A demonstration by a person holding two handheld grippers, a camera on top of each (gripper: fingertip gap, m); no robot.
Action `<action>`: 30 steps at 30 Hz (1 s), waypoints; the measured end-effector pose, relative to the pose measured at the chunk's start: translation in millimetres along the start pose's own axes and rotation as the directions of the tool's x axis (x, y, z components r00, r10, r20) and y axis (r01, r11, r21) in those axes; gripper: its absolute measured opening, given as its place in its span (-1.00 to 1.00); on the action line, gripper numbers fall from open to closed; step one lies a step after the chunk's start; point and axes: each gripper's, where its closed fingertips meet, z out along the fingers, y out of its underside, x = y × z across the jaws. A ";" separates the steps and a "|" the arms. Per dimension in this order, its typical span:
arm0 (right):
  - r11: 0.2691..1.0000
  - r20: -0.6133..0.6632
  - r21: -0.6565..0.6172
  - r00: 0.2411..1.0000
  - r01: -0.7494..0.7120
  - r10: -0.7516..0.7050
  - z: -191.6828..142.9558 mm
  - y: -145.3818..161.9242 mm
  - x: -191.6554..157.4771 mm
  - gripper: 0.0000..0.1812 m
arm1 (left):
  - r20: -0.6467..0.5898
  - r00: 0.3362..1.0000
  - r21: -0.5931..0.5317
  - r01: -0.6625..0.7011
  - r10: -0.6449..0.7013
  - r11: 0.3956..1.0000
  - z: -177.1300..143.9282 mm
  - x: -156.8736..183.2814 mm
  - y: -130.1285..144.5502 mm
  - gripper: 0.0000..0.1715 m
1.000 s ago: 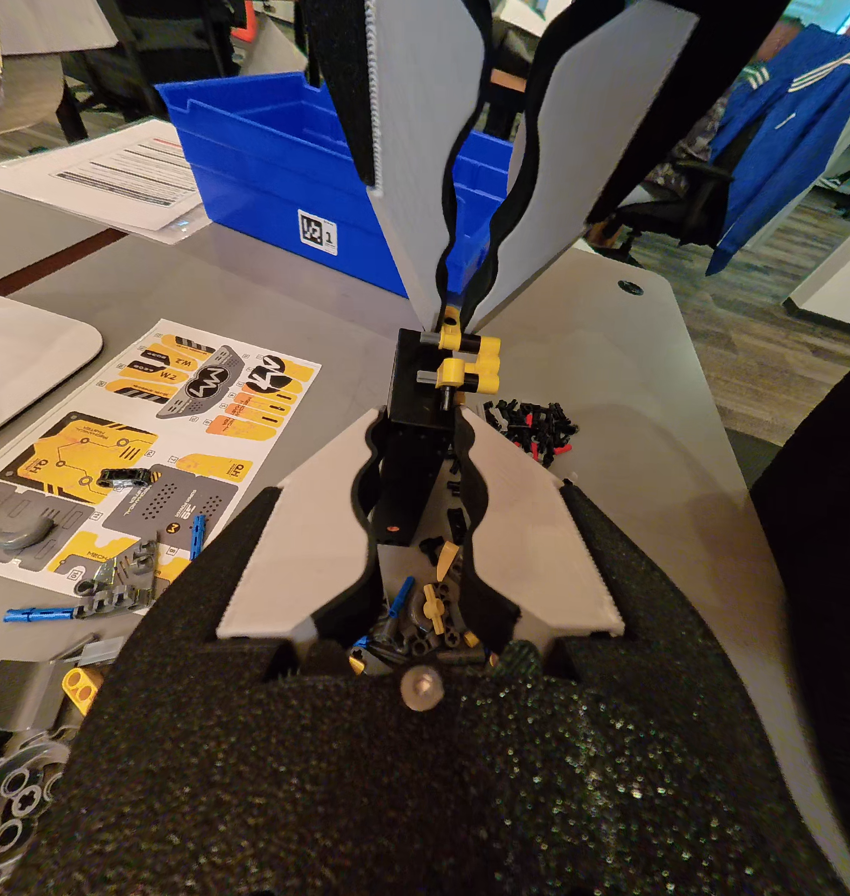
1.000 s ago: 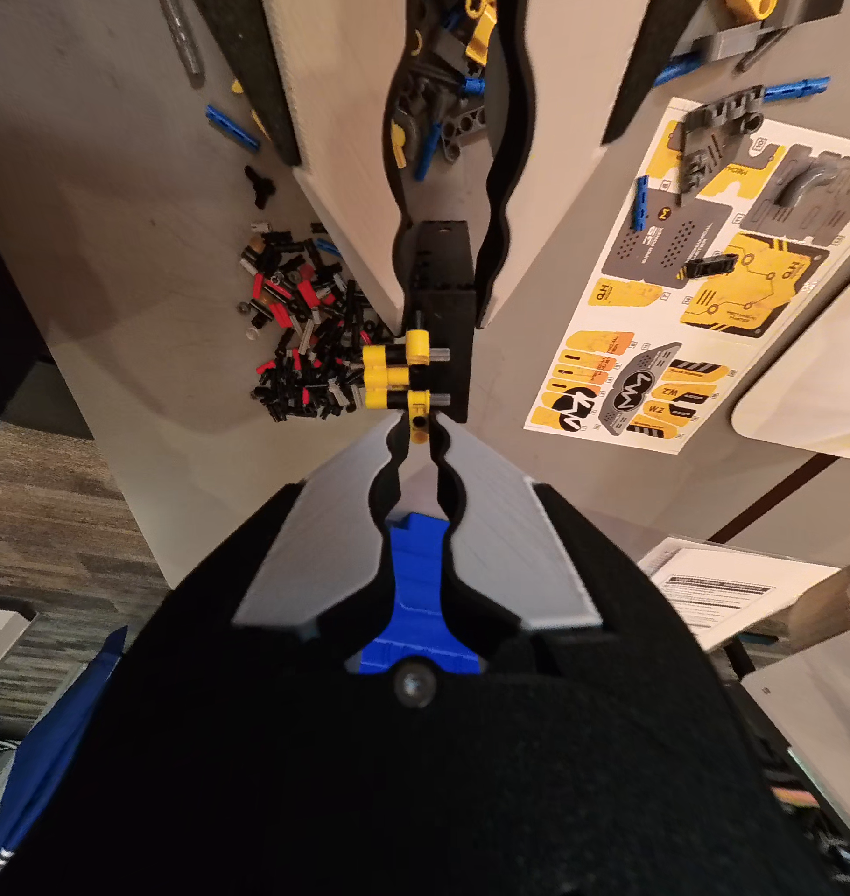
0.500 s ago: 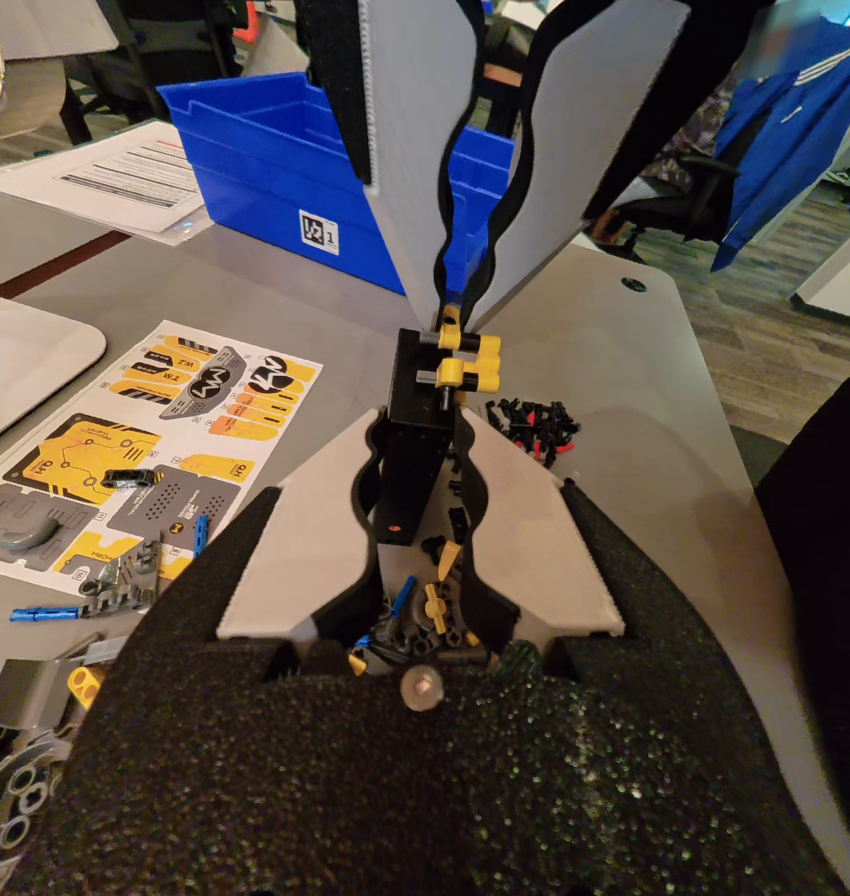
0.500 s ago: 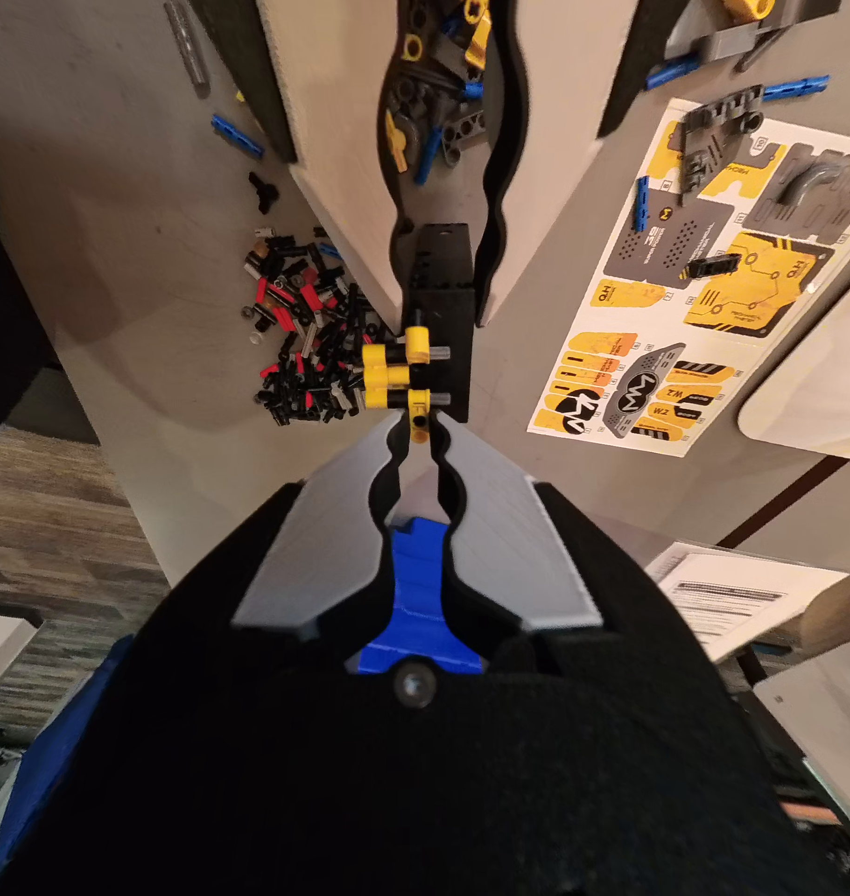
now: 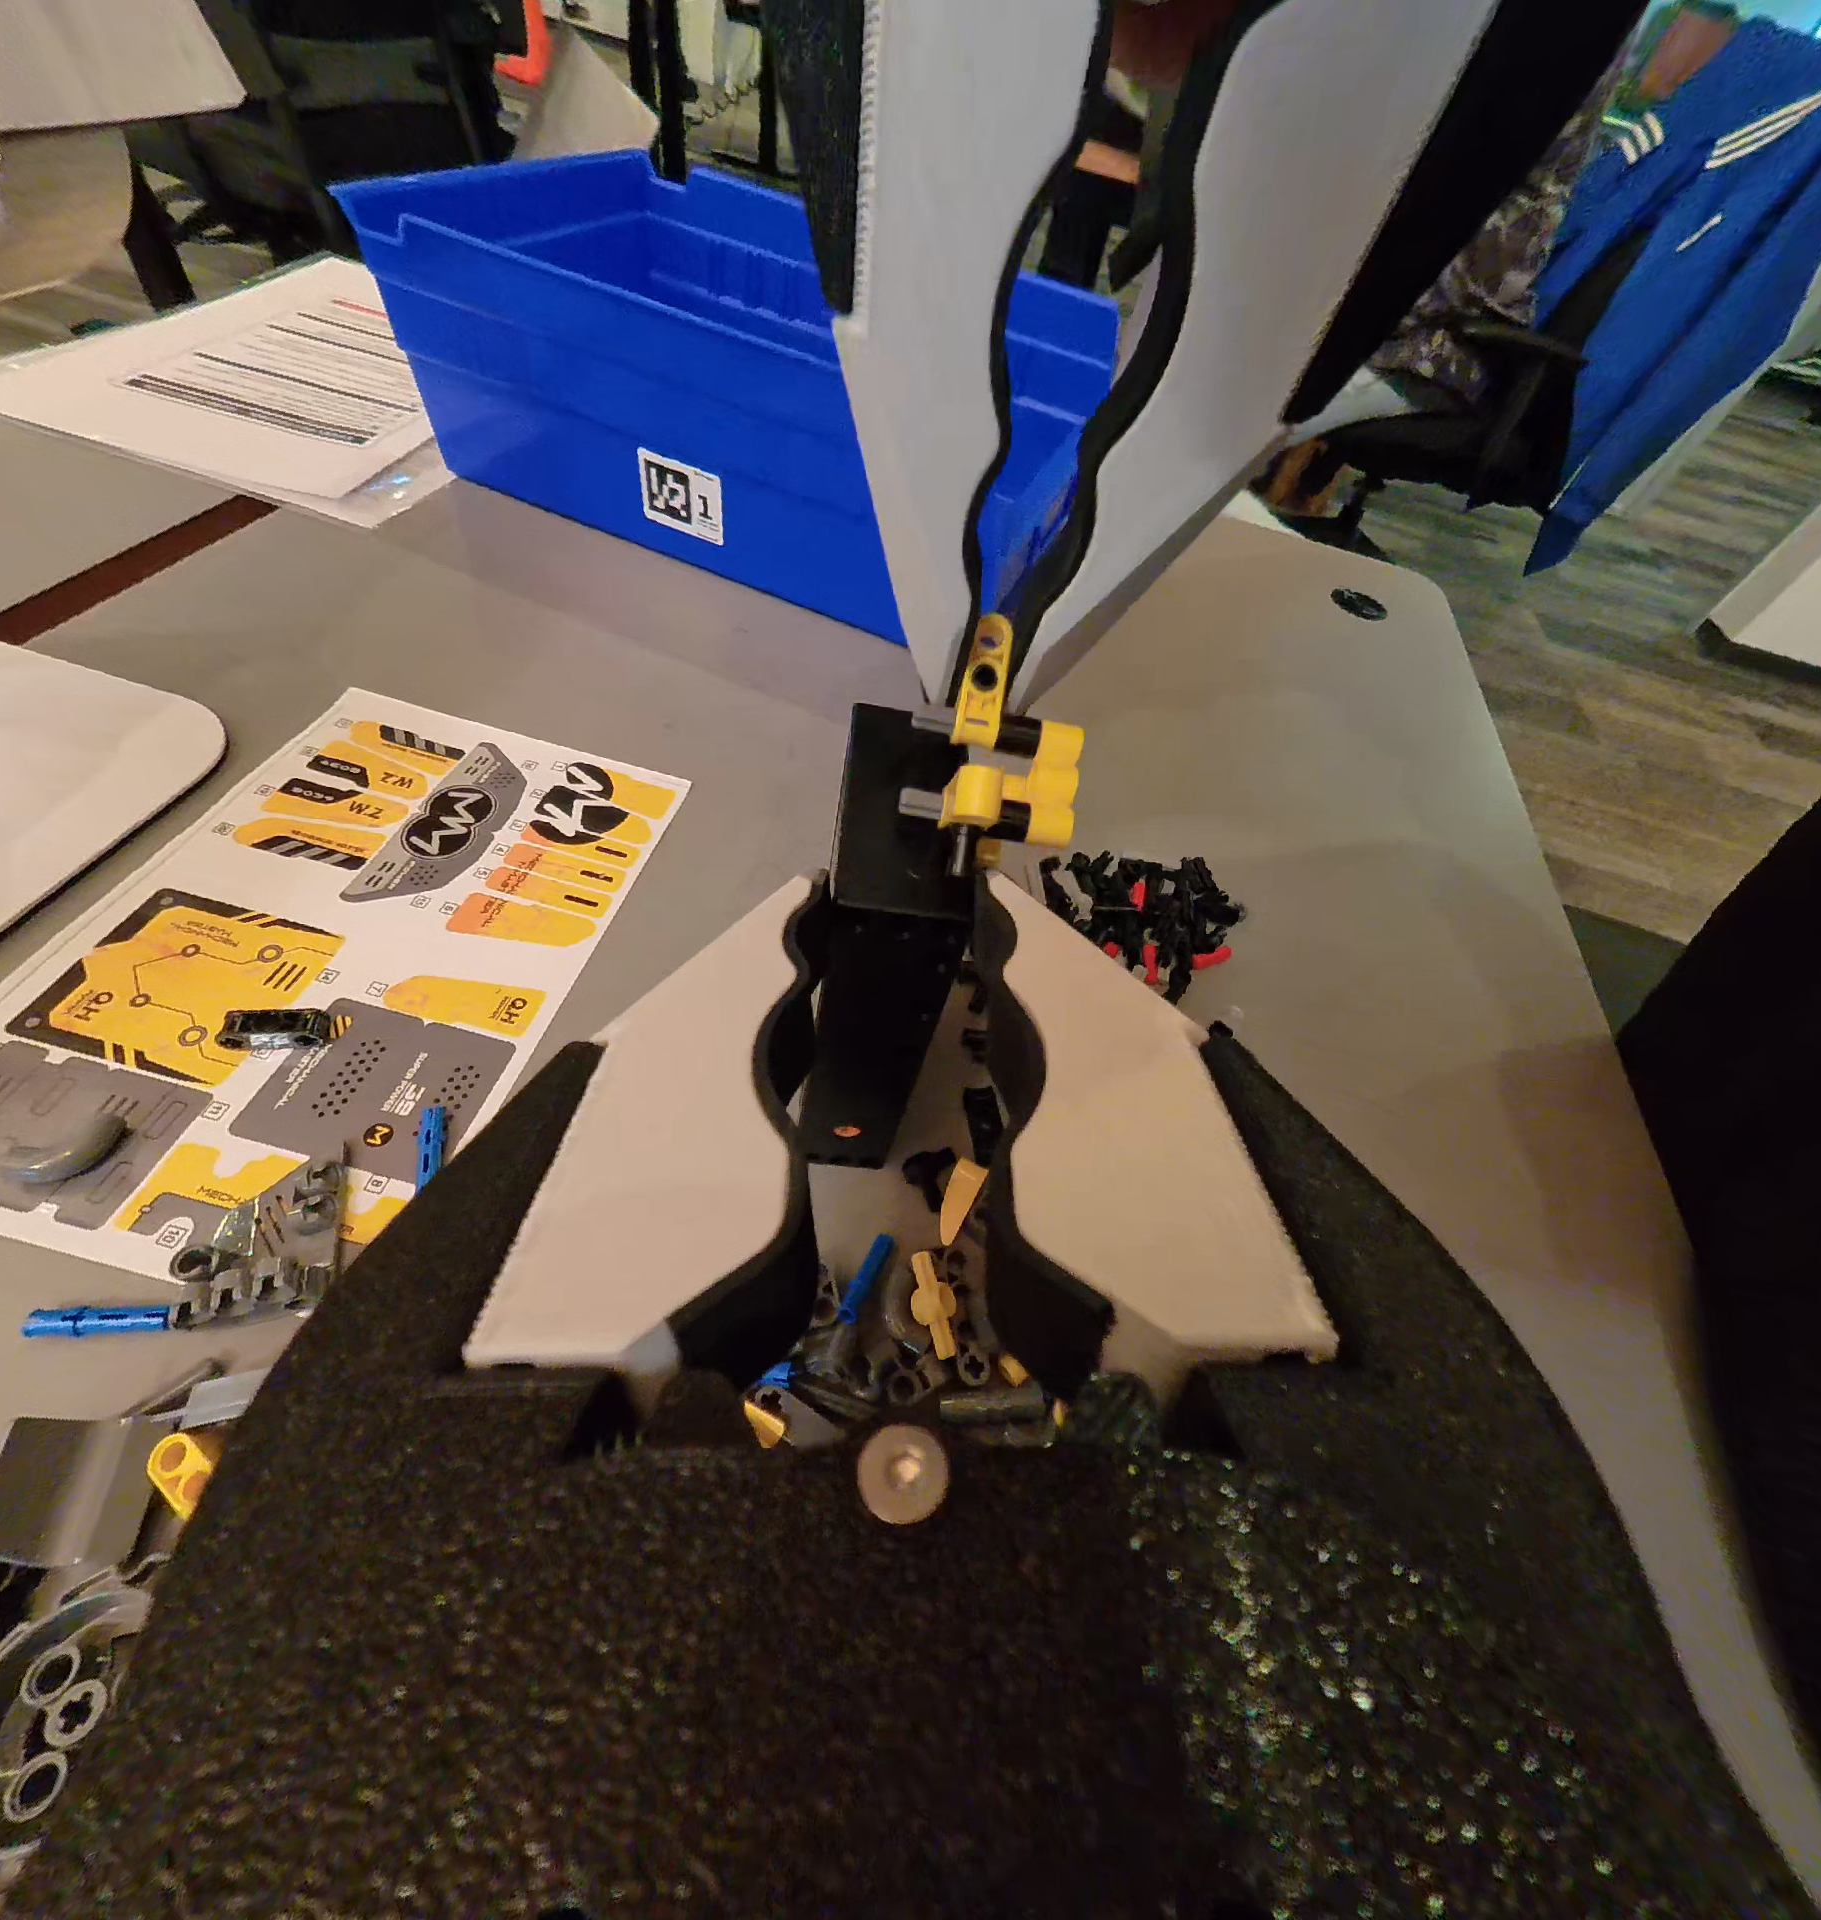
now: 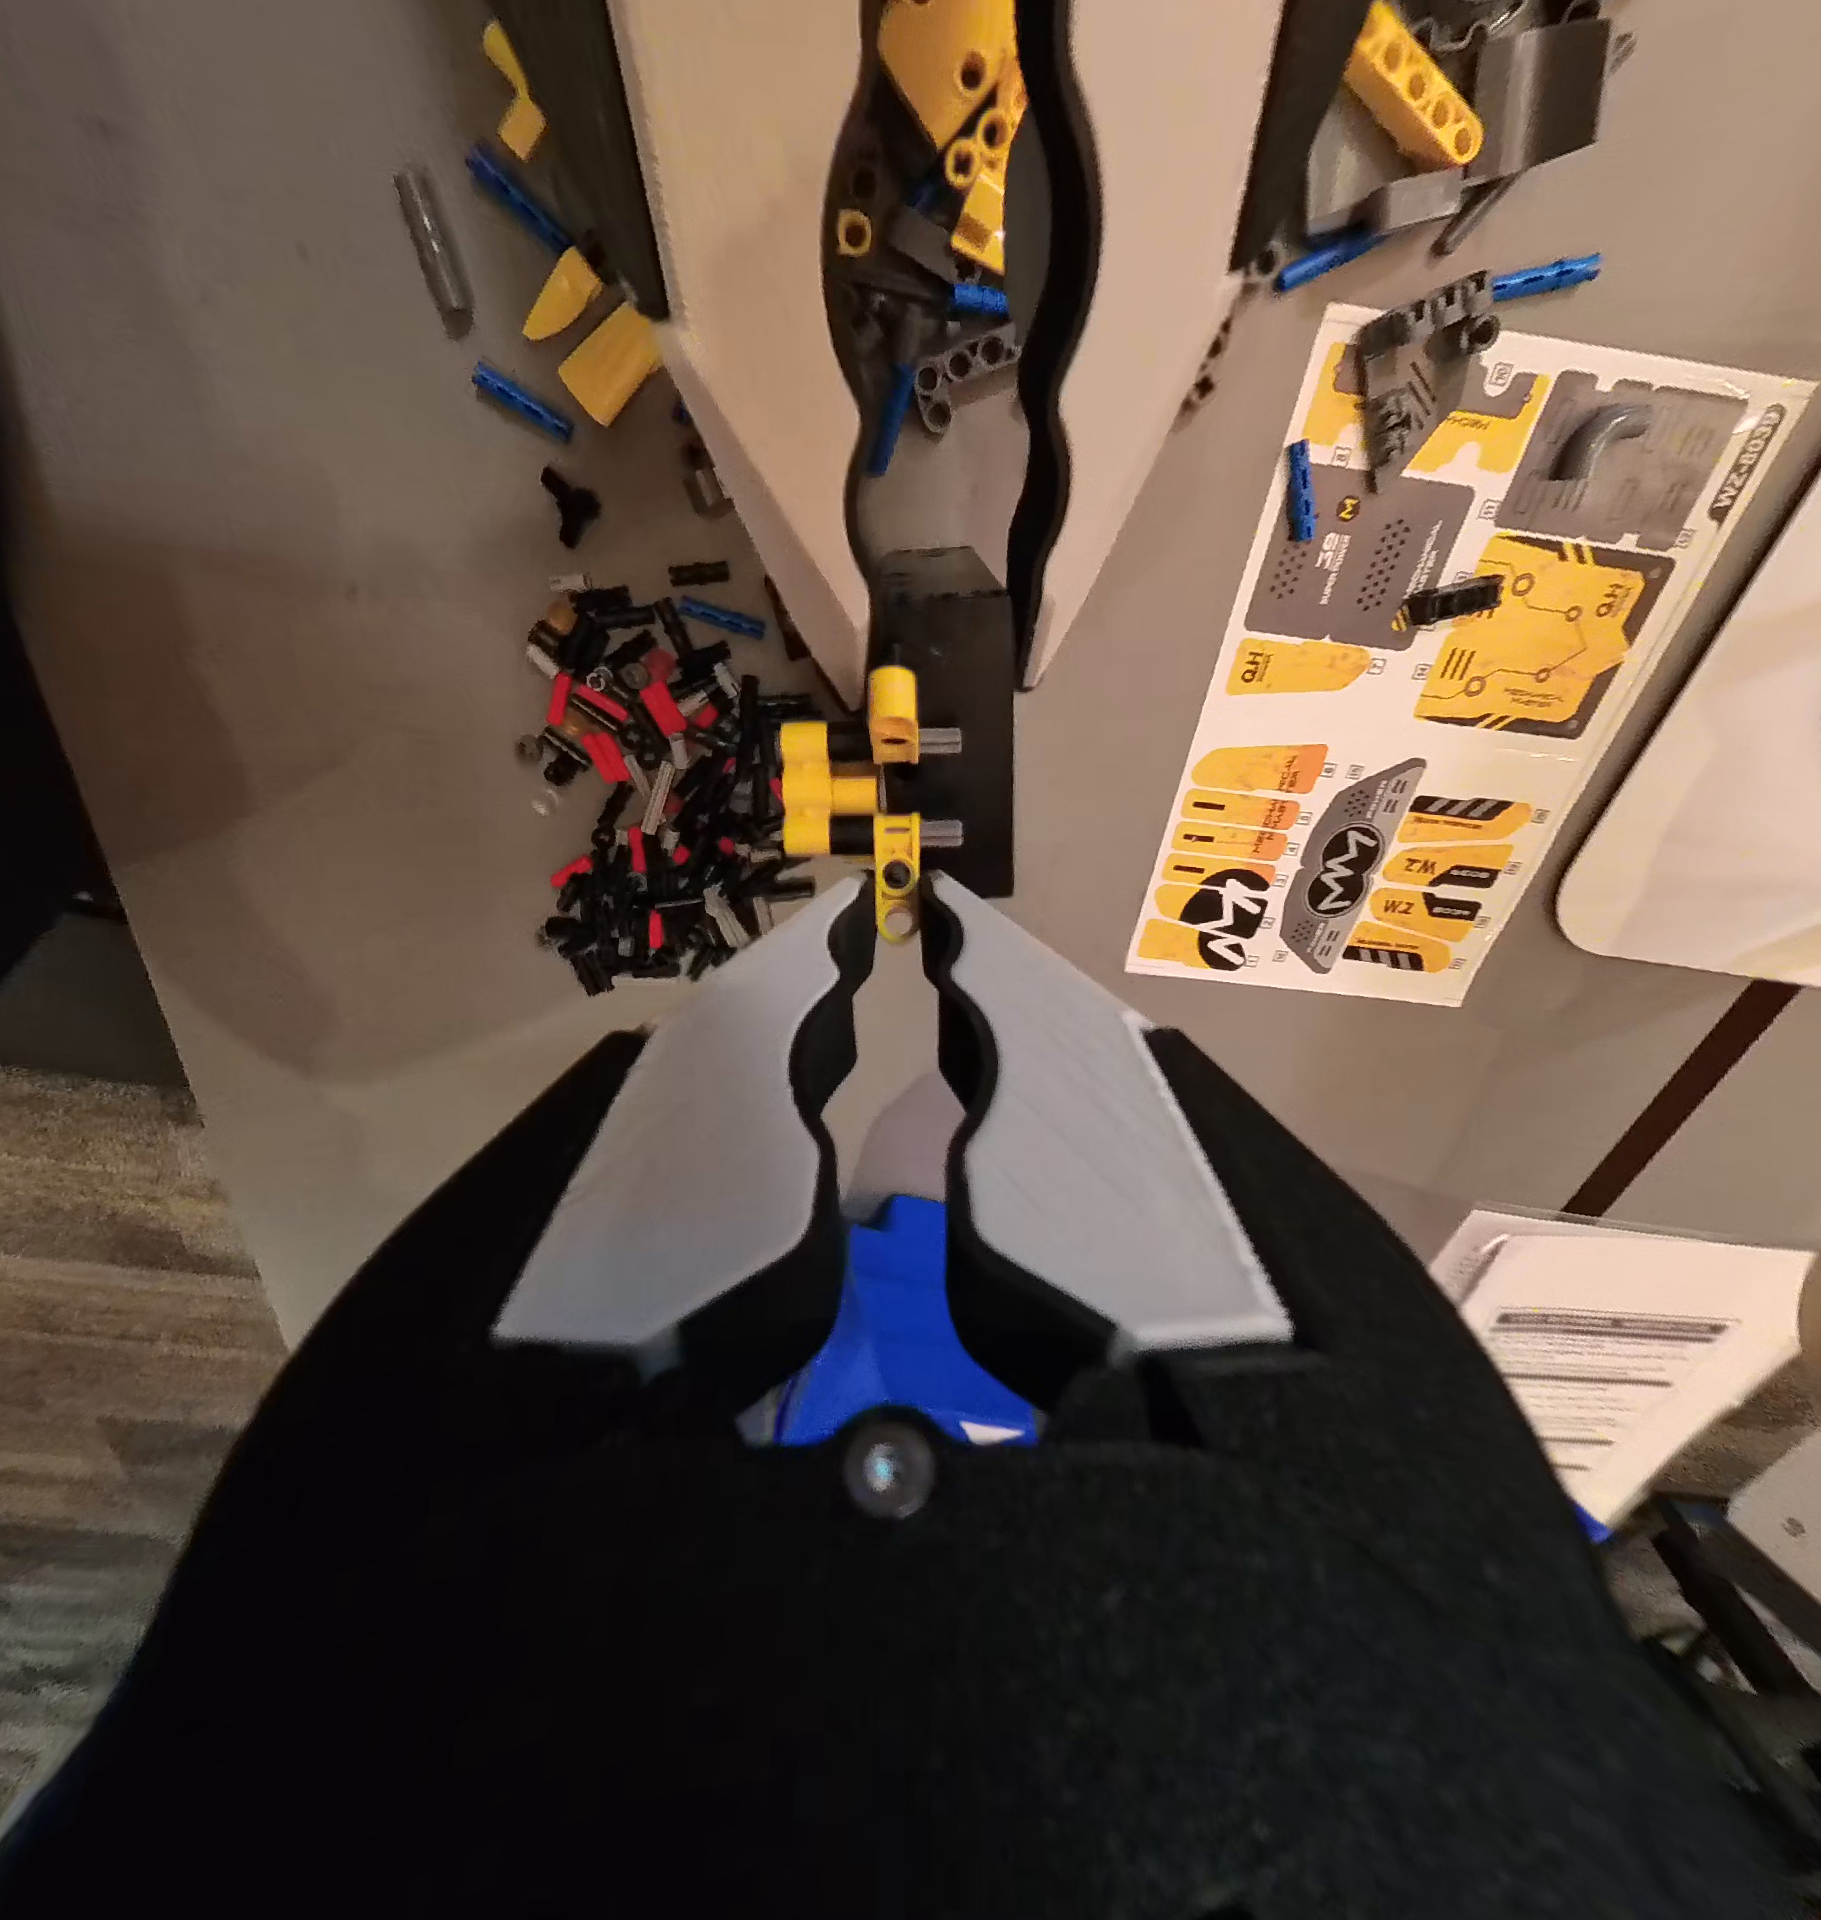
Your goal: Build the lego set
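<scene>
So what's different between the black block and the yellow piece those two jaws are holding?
The black block is large, plain and boxy; the yellow piece is a small thin link with round holes. The left gripper clamps the block with jaws set wide; the right gripper pinches the yellow piece with jaws nearly closed. Both belong to one joined assembly held above the table.

Grey desk (image 5: pixel 1301 727) with rounded corner and cable hole (image 5: pixel 1358 603). Wood-plank floor (image 5: pixel 1664 665) beyond. Blue jacket (image 5: pixel 1695 260) hangs over a black office chair (image 5: pixel 1488 416). Warm indoor light.
</scene>
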 end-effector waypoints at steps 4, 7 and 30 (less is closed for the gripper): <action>0.998 -0.010 0.056 1.000 -0.021 0.022 -1.3 1.3 -1.8 -0.92 | -0.024 0.999 0.004 0.034 -0.034 0.999 -1.0 1.0 -0.6 -0.68; 0.994 -0.026 0.105 0.999 -0.033 0.036 -0.4 1.6 -1.9 -0.92 | -0.033 0.999 0.015 0.036 -0.036 0.999 -4.4 2.5 -4.1 -0.62; 0.947 0.006 0.320 1.000 -0.031 0.031 0.3 -1.9 -0.8 -0.92 | 0.030 1.000 0.019 -0.005 0.005 1.000 -12.2 10.8 -26.3 -0.96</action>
